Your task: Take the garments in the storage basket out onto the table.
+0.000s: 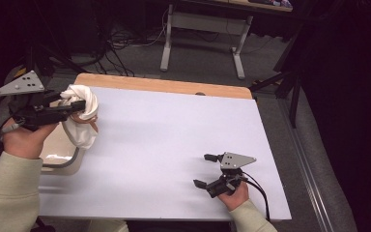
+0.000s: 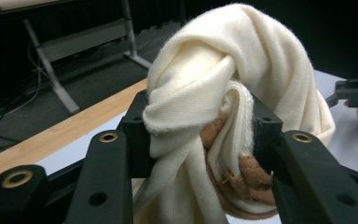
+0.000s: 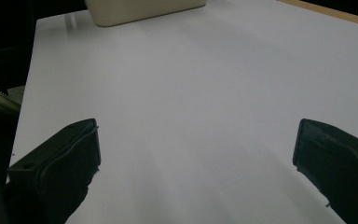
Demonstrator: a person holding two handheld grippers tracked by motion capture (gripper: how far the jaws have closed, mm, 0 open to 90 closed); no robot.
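A cream cloth [image 1: 83, 116] with a tan layer inside hangs bunched above the table's left edge, pinched in my left gripper [image 1: 79, 107]. In the left gripper view the cloth [image 2: 214, 93] bulges up between the two black jaws, which press on it from both sides, and its tan part [image 2: 247, 177] shows low down. My right gripper [image 1: 206, 170] rests low over the white table [image 1: 174, 130] near the front right, jaws wide apart. The right gripper view shows bare white table [image 3: 191, 102] between its fingers [image 3: 70, 154].
A beige bin [image 1: 60, 147] stands beside the table's left edge, under the hanging cloth; its wall [image 3: 140, 9] shows at the top of the right gripper view. A wooden strip [image 1: 164, 85] runs along the far edge. Desk legs [image 1: 166, 43] and cables lie on the floor beyond.
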